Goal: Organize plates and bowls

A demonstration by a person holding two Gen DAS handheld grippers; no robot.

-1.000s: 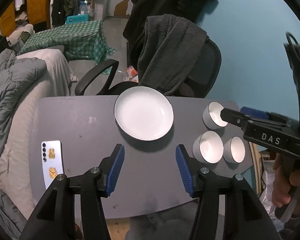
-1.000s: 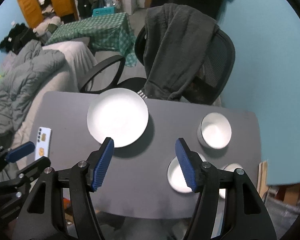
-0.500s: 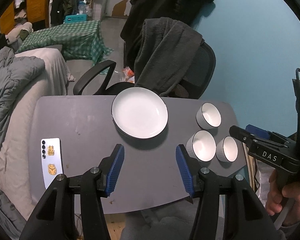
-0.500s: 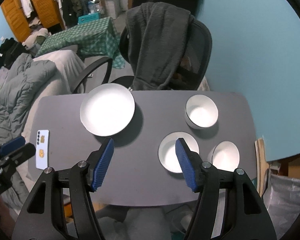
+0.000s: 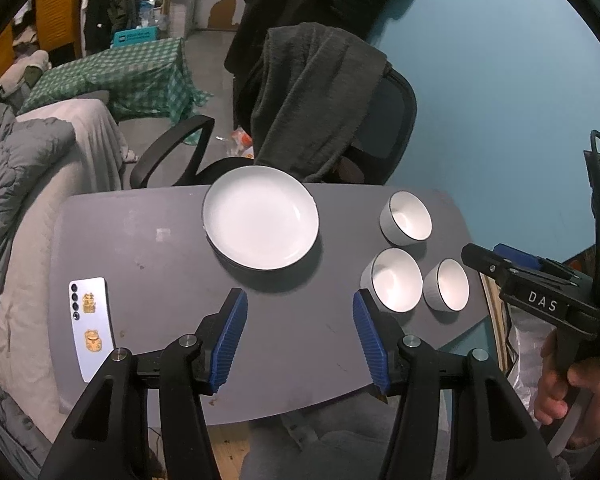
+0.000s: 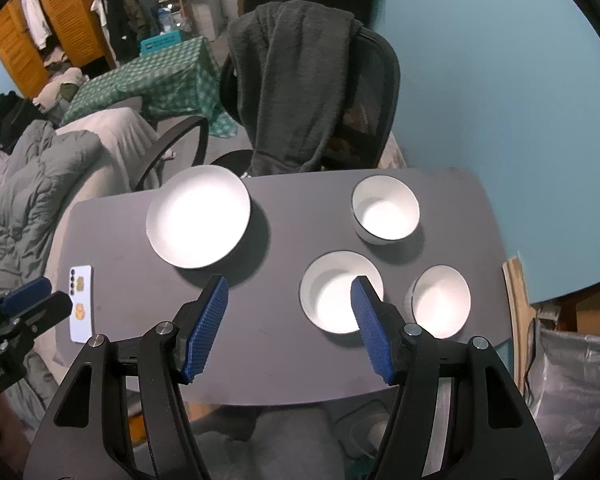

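Plate (image 5: 260,216) at the far middle of the grey desk (image 5: 148,248) lies ahead of the left gripper (image 5: 300,336), whose jaws have just been widening on nothing, while three bowls (image 6: 342,290) cluster under the right gripper (image 6: 290,326), jaws apart and empty.

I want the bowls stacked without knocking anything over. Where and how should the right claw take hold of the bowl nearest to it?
Probably by the rim of the nearest bowl, from above, one finger inside and one outside. It sits upright, mouth up, its wall thin. Pick the rim's left or near side: the small bowl crowds its right. The right claw hovers open above it.
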